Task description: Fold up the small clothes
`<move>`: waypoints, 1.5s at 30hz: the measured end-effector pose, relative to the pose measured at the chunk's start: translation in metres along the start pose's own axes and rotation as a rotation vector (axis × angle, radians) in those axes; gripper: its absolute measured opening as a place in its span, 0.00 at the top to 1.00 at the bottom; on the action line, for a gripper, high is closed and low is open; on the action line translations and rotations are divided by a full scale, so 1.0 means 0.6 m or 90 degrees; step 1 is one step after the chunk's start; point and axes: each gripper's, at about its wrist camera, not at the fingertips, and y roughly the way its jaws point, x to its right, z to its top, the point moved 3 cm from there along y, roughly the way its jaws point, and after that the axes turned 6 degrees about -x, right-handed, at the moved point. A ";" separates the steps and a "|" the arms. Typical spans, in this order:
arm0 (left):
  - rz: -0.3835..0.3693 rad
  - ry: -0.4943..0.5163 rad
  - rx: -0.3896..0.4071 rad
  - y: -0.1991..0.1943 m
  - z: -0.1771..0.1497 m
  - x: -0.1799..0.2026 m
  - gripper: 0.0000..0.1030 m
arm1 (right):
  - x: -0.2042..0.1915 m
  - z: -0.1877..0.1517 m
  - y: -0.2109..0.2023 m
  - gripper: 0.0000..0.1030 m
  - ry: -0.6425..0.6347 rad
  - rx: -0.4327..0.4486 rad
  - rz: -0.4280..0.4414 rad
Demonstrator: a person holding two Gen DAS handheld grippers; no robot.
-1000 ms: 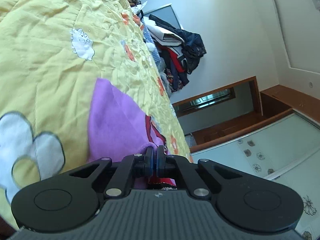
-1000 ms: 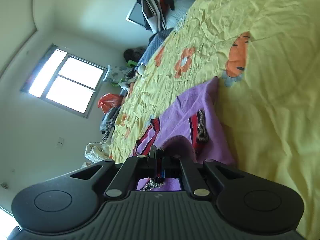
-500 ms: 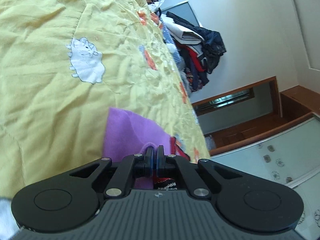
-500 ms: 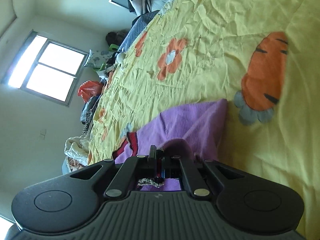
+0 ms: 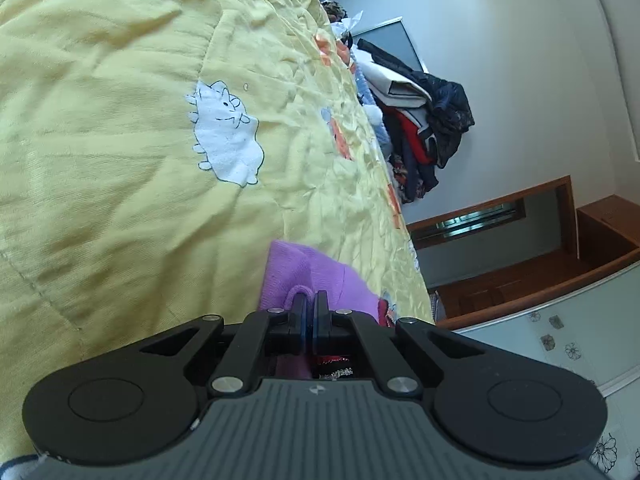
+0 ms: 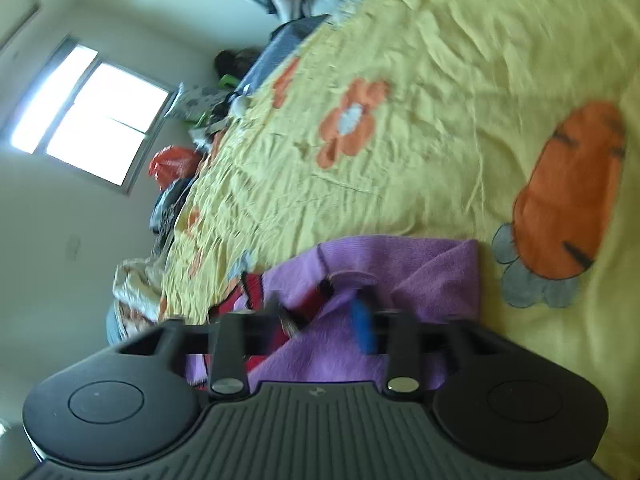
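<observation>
**Asker:** What garment is there, and where does it lie?

**Describer:** One small purple knitted garment with red and dark trim point(image 6: 400, 264). It lies on a bed under a wrinkled yellow quilted bedspread point(image 6: 460, 60). In the right wrist view it fills the lower centre of the frame, just above the tool body. In the left wrist view only a bunched purple part shows point(image 5: 316, 276), lower centre.

**Asker:** How many tools, and what are they doing?

**Describer:** Two, one per view. The left hand-held gripper point(image 5: 310, 308) sits at the bottom centre, its two fingers pressed together with a fold of the purple knit pinched between them. The right hand-held gripper point(image 6: 324, 316) has its two fingers spread apart; one blue pad point(image 6: 362, 326) shows, blurred. Purple cloth lies between and under them, not clamped.

**Asker:** What is printed on the bedspread?

**Describer:** In the left view, one white cartoon animal point(image 5: 226, 136), left of centre. In the right view, one large orange carrot shape with grey leaves point(image 6: 568, 192) at the right edge, touching the garment's corner region, and one orange flower with a pale centre point(image 6: 352, 120) above centre; smaller orange prints are farther off.

**Asker:** Anything beyond the bed?

**Describer:** One bright window point(image 6: 84, 116) at the upper left of the right view, and one heap of dark and red clothes point(image 5: 428, 128) at the upper right of the left view.
</observation>
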 end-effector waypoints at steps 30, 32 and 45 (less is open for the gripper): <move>0.051 0.132 -0.230 -0.084 -0.184 0.018 0.92 | -0.018 -0.270 -0.162 0.97 -0.252 -0.007 -0.082; 0.082 0.189 -0.237 -0.081 -0.182 0.039 0.93 | -0.044 -0.270 -0.177 0.97 -0.262 0.012 -0.020; 0.186 0.292 -0.226 -0.156 -0.157 0.046 0.97 | -0.012 -0.273 -0.216 0.92 -0.258 -0.048 -0.119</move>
